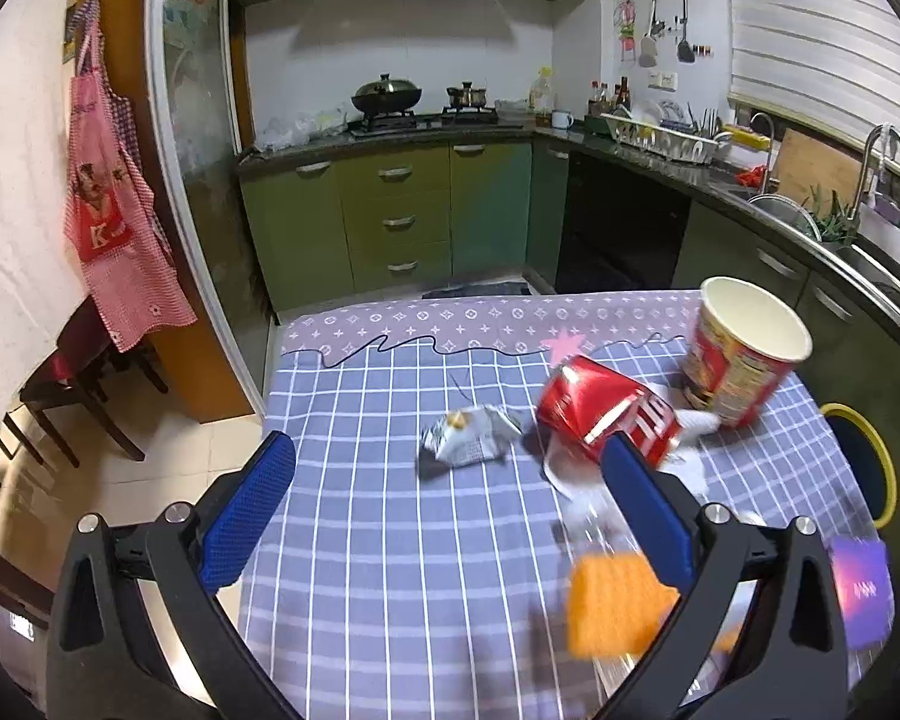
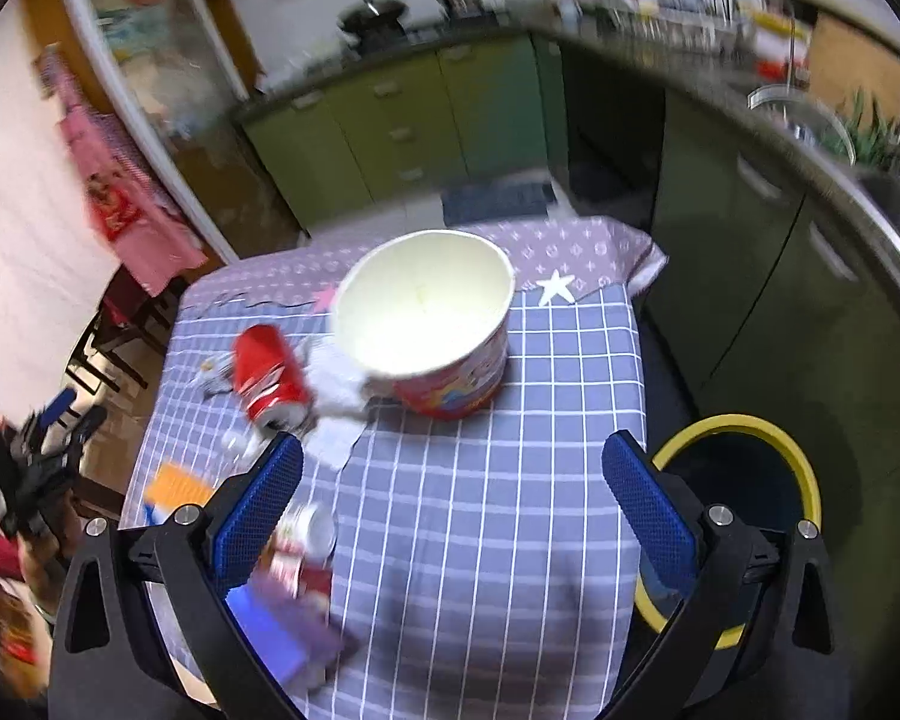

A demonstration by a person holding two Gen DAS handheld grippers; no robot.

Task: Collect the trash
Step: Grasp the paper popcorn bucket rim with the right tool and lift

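Blue-padded fingers of the left gripper (image 1: 450,468) stand wide apart above the checked tablecloth (image 1: 390,570) with nothing between them; its right finger overlaps, in the left wrist view, the near end of a red soda can (image 1: 594,408) without visibly touching it. Nearest this gripper, low and to the right, lies a blurred orange packet (image 1: 618,606), with a purple card (image 1: 861,588) at the table's right edge. Farther in, a crumpled silver wrapper (image 1: 468,438) lies near the middle of the cloth, just left of the can, which lies on its side over white crumpled paper (image 1: 699,423). Beyond these, a large paper noodle cup (image 1: 744,360) stands open-mouthed near the far right corner. The right gripper (image 2: 453,468) is likewise spread wide and holds nothing, hovering over the near half of the same table. In the right wrist view, a small can or tub (image 2: 309,540) and a blue-purple item (image 2: 282,630) lie blurred beside its left finger, and the yellow-rimmed bin (image 2: 744,426) stands off the table's right side, behind the right finger. Mid-table, the red soda can (image 2: 267,381) lies left of the noodle cup (image 2: 432,330), white paper (image 2: 336,414) between them. At the far left of this view the left gripper (image 2: 48,438) appears, blurred. Farthest back are green kitchen cabinets (image 1: 396,210), a stove with a wok (image 1: 387,96), a sink (image 1: 864,258) and a pink apron (image 1: 114,222) hanging at left.
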